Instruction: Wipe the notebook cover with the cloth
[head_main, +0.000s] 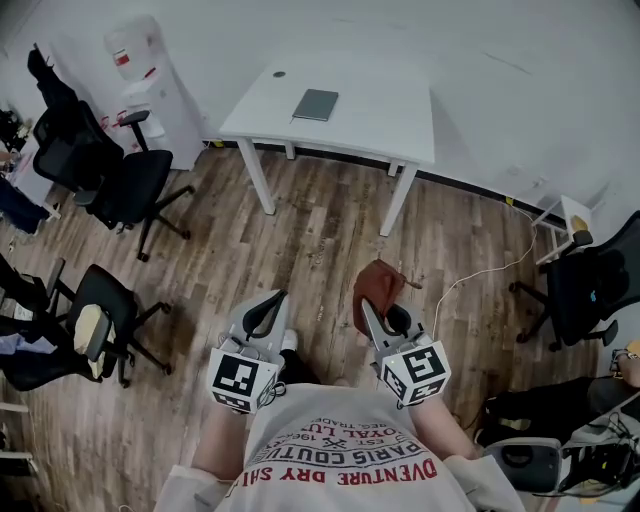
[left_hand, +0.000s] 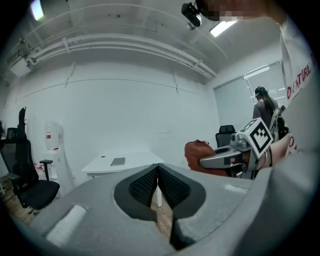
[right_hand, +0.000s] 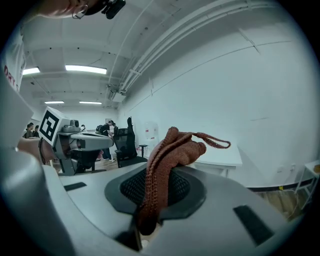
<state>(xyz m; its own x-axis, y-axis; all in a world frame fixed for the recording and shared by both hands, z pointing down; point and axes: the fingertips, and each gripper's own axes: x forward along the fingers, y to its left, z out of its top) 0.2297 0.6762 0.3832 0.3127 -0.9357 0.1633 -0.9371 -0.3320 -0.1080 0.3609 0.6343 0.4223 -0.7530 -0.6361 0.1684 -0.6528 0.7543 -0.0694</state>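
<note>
1. The flat grey notebook (head_main: 315, 104) lies on the white table (head_main: 400, 120), far ahead of both jaws.
2. The right gripper's (right_hand: 156, 186) jaws squeeze the rust-brown knitted cloth (right_hand: 167, 155), which sticks up between them.
3. The left gripper's (left_hand: 158, 180) jaws are pressed together, holding nothing.

The cloth (right_hand: 175, 147) is a coarse rust-brown knit, ribbed and matt, with a loose yarn loop at its top. The right gripper (right_hand: 161, 176) and left gripper (left_hand: 158, 172) have smooth matt grey plastic shells, and their black pads (left_hand: 142, 186) are finely dimpled like rubber. The notebook (head_main: 316, 104) shows a dark, dull cover on a smooth white table (head_main: 390, 120). The floor (head_main: 310, 240) is grey-brown wood-grain planking with a faint sheen
</note>
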